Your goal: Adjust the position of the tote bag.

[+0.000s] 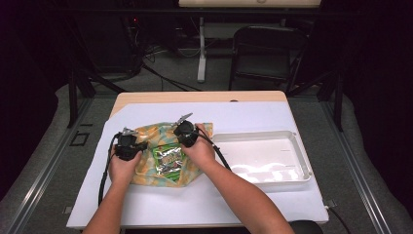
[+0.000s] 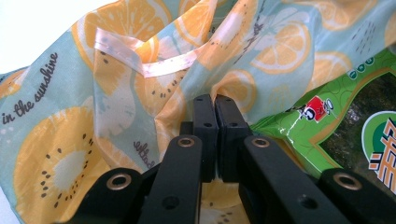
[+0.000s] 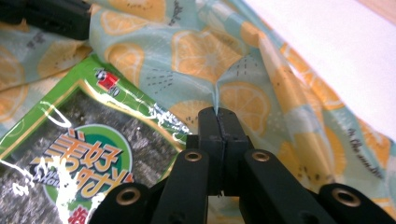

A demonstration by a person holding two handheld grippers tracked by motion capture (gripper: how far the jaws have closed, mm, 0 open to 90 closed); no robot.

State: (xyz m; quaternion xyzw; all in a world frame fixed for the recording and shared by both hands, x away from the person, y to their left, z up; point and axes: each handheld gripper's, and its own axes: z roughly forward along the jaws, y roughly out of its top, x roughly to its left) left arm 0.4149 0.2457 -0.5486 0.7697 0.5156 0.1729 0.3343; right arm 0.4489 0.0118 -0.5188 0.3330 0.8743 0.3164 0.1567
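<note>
My left gripper (image 1: 130,145) and right gripper (image 1: 186,133) sit on the fruit-print bag (image 1: 146,168), the green packet (image 1: 168,160) between them; a white tray (image 1: 292,141) lies at three o'clock.

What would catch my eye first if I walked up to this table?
Most likely the bright fruit-print cloth bag in the middle of the white-covered table, with a shiny green snack packet lying on it. The left gripper and the right gripper each pinch a fold of the bag, on either side of the packet. To the right sits a white tray.
</note>
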